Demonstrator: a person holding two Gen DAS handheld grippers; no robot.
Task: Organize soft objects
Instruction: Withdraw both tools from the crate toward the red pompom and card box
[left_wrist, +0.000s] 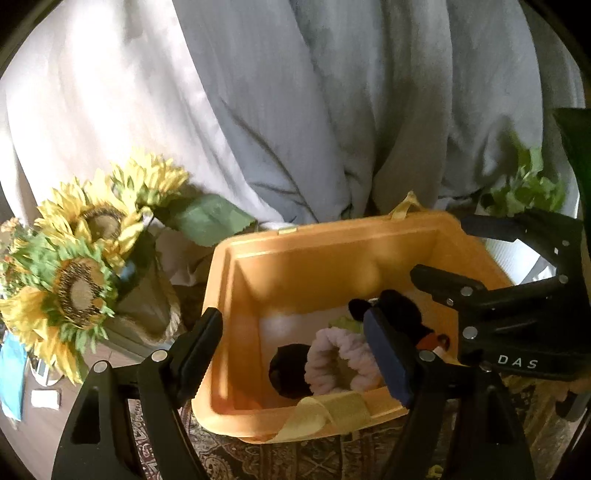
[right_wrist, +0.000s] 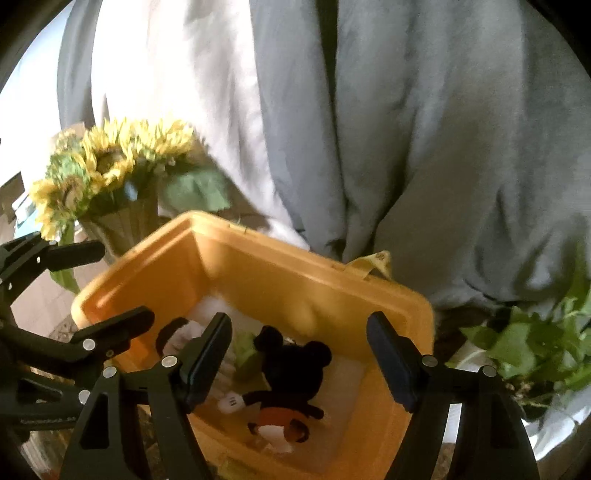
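An orange plastic bin (left_wrist: 295, 254) (right_wrist: 280, 273) stands on a patterned cloth. Inside lie a Mickey Mouse plush (right_wrist: 291, 384) (left_wrist: 399, 310), a pale pink fuzzy ring (left_wrist: 340, 358), a dark round soft thing (left_wrist: 288, 369) and a green piece (right_wrist: 245, 350). My left gripper (left_wrist: 295, 358) is open and empty over the bin's near left side. My right gripper (right_wrist: 299, 365) is open and empty above the plush. The right gripper's body also shows at the right of the left wrist view (left_wrist: 517, 314).
A vase of artificial sunflowers (left_wrist: 85, 251) (right_wrist: 110, 173) stands left of the bin. Grey-white curtains (left_wrist: 295, 110) hang behind. Green leaves (right_wrist: 535, 350) lie to the right. A yellow ribbon handle (left_wrist: 325, 410) drapes over the bin's near rim.
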